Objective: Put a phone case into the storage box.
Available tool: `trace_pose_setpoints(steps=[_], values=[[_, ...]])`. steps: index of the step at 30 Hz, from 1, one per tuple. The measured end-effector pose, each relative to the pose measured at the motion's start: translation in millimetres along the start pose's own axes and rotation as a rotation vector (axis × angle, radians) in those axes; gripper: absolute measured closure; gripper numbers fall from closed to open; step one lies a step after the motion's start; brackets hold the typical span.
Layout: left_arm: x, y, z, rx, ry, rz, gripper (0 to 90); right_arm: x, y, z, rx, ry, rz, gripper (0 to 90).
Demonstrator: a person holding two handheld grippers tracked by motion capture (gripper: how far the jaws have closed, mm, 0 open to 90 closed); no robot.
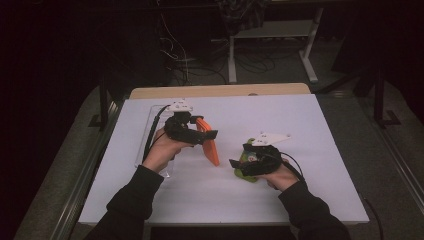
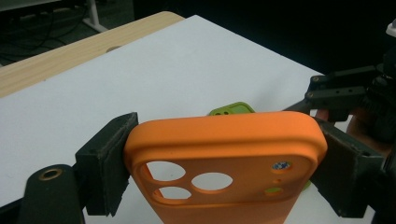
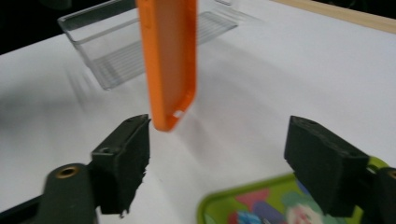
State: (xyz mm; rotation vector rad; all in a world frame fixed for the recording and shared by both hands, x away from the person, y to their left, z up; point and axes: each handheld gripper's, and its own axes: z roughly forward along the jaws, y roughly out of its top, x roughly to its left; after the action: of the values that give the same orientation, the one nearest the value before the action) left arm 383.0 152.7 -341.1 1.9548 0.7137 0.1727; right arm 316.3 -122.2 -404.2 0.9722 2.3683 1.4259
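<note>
At the left of the white counter (image 1: 300, 130) a clear plastic tray (image 1: 150, 130) lies flat, close behind the person's left hand (image 1: 162, 152). That hand holds the left claw (image 1: 207, 134), which is clamped on an orange phone case (image 1: 211, 147); in the left gripper view the two black pads press on the case's long edges near its camera end, with the round lens cut-outs facing the camera. In the high view the case hangs edge-on and tilted, its lower end down toward the counter; whether it touches the surface cannot be told. Just to the right, apart from the orange case, a green phone case (image 1: 245, 167) lies flat on the counter beneath the right claw (image 1: 235, 164), held by the right hand (image 1: 280, 175). In the right gripper view that claw's jaws stand wide apart and grip nothing, with the green case's rim and a colourful printed face low between them and the orange case hanging ahead, the tray beyond it.
</note>
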Motion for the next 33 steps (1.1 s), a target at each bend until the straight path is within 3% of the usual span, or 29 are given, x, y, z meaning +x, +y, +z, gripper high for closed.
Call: trace_pose_setpoints(steps=[5, 11, 16, 22, 33], values=[[-0.1, 2.6, -3.1, 0.0, 0.006, 0.004, 16.5, -8.6, -13.8, -15.1, -0.001, -0.065, 0.001, 10.9], [-0.7, 3.7, -4.1, 0.007, 0.009, -0.003, 16.5, -13.5, -30.6, -28.5, 0.048, -0.113, -0.014, 1.1], [-0.7, 3.8, -3.8, 0.017, 0.008, 0.006, 16.5, -15.6, -43.1, -35.6, 0.097, -0.125, -0.034, 0.0], [-1.0, 4.2, -4.3, 0.023, 0.011, 0.014, 16.5, -17.6, -58.7, -41.2, 0.154, -0.129, -0.017, 0.0], [1.7, 17.4, -14.5, 0.022, 0.035, 0.028, 16.5, -18.6, -67.4, -43.6, 0.157, -0.13, 0.002, 0.0]])
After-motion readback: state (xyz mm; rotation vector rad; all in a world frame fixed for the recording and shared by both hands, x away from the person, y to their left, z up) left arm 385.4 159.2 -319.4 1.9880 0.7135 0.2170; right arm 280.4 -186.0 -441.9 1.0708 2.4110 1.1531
